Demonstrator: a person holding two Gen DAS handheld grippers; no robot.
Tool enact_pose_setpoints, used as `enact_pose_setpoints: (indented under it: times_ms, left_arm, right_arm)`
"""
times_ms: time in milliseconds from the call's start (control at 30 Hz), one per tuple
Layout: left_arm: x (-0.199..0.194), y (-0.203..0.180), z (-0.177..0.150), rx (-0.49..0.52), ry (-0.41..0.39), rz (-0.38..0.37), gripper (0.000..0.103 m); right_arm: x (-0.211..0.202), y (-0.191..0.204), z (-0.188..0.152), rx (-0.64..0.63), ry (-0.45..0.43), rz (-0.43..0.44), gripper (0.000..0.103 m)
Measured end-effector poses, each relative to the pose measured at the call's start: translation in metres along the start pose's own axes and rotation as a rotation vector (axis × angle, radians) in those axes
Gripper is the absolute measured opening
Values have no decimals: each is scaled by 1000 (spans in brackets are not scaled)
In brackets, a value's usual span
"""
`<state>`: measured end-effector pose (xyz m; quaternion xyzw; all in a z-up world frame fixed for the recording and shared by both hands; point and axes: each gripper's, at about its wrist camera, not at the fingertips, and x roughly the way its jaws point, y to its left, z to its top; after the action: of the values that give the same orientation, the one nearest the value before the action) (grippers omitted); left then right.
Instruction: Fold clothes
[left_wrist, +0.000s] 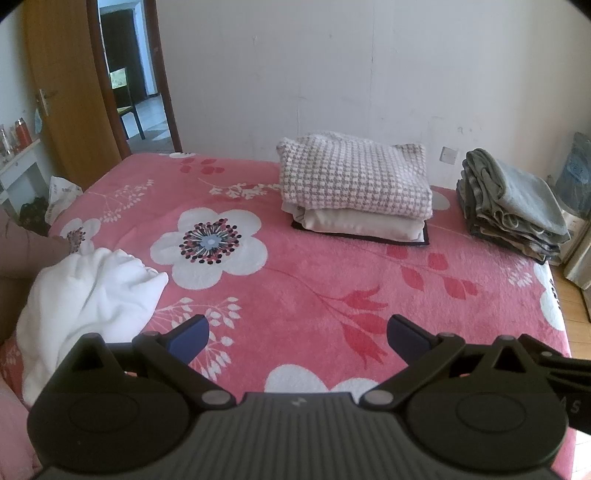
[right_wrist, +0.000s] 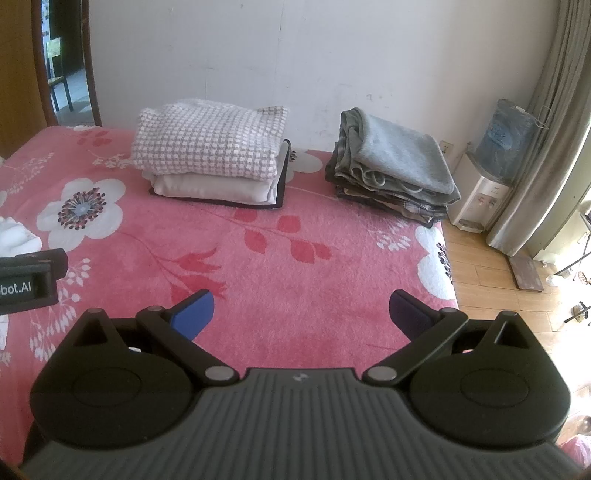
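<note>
A crumpled white garment (left_wrist: 88, 295) lies unfolded at the left edge of the pink flowered bed (left_wrist: 314, 266); a corner of the white garment (right_wrist: 18, 234) shows in the right wrist view. My left gripper (left_wrist: 297, 338) hovers open over the bedspread, right of the garment, holding nothing. My right gripper (right_wrist: 301, 314) is also open and empty above the bed (right_wrist: 258, 258). A folded checked stack (left_wrist: 354, 184) (right_wrist: 214, 151) and a folded grey stack (left_wrist: 513, 206) (right_wrist: 395, 166) rest at the far side.
The left gripper's body (right_wrist: 29, 280) juts in at the left of the right wrist view. A water dispenser (right_wrist: 484, 192), curtain (right_wrist: 546, 122) and wooden floor (right_wrist: 498, 277) lie right of the bed. A wooden door (left_wrist: 70, 92) and a white table (left_wrist: 18, 166) stand far left.
</note>
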<state>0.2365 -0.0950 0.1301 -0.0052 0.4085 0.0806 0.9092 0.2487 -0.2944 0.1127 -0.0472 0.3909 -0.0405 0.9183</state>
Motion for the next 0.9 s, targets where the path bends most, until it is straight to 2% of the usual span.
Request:
enact_pose_setpoints:
  times_ms: [900]
  left_arm:
    - [4,0,-1,-4,11,2,103]
  right_arm:
    - [3,1,0,0,0,-5,102]
